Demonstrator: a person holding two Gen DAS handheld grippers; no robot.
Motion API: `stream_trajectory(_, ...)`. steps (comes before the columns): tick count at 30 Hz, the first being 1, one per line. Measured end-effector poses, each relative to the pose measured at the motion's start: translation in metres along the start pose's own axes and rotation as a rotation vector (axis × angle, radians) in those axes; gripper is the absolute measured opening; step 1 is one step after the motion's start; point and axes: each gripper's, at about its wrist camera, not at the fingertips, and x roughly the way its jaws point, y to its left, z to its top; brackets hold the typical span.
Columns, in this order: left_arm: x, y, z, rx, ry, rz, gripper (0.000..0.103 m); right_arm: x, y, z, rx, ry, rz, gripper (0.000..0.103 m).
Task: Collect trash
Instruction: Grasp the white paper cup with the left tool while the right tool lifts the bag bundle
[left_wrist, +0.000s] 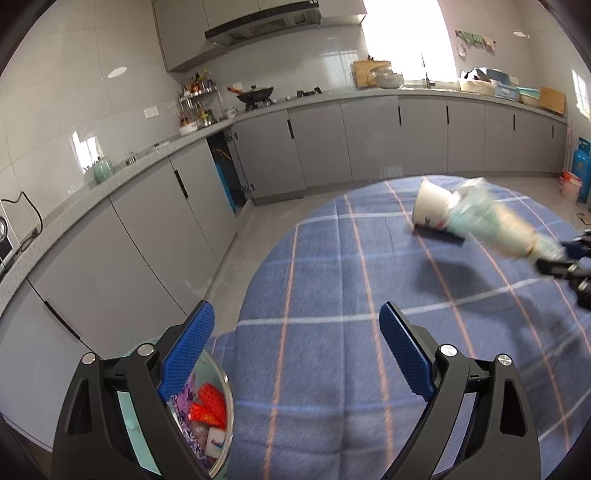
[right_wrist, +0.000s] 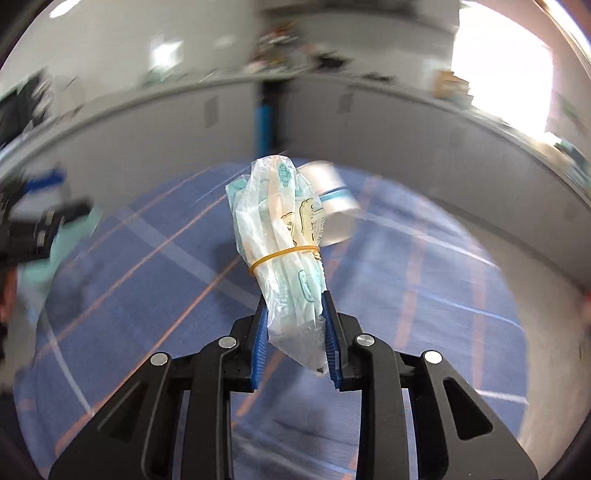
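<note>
My right gripper (right_wrist: 293, 306) is shut on a rolled plastic bag bundle (right_wrist: 280, 243) tied with a yellow rubber band, held above the blue plaid tablecloth (right_wrist: 155, 258). The bundle also shows in the left wrist view (left_wrist: 498, 225), with the right gripper (left_wrist: 561, 258) at the right edge. A white paper cup (left_wrist: 432, 206) lies on its side behind it; it shows blurred in the right wrist view (right_wrist: 332, 206). My left gripper (left_wrist: 295, 332) is open and empty, over the table's near edge, beside a trash bin (left_wrist: 221, 417) holding red and white wrappers.
The round table's cloth (left_wrist: 351, 314) fills the lower right. Grey kitchen cabinets (left_wrist: 147, 221) and a countertop run along the left and back. A wok (left_wrist: 255, 94) sits on the stove. A blue gas cylinder (left_wrist: 581, 166) stands at the far right.
</note>
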Motion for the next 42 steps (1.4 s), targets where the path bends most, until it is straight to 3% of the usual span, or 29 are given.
stream_trajectory(3, 0.011, -0.020, 0.019, -0.030, -0.006, -0.023, 0.093, -0.010, -0.036, 0.006, 0.116, -0.058, -0.159, 0.027)
stream_trajectory(6, 0.024, -0.045, 0.034, -0.033, 0.009, -0.052, 0.093, -0.003, -0.066, 0.005, 0.180, -0.052, -0.266, 0.027)
stream_trajectory(11, 0.056, -0.094, 0.060, -0.068, 0.030, -0.070, 0.097, 0.010, -0.099, 0.001, 0.259, -0.053, -0.338, 0.027)
stream_trajectory(20, 0.113, -0.164, 0.100, -0.110, 0.110, -0.052, 0.097, 0.027, -0.126, 0.002, 0.302, -0.052, -0.350, 0.027)
stream_trajectory(27, 0.144, -0.195, 0.110, -0.110, 0.175, 0.003, 0.097, 0.027, -0.127, -0.001, 0.299, -0.070, -0.333, 0.027)
stream_trajectory(34, 0.162, -0.202, 0.099, -0.088, 0.243, -0.002, 0.097, 0.032, -0.135, 0.000, 0.332, -0.038, -0.309, 0.027)
stream_trajectory(42, 0.163, -0.192, 0.090, -0.095, 0.249, -0.040, 0.096, 0.036, -0.130, 0.004, 0.309, -0.028, -0.303, 0.027)
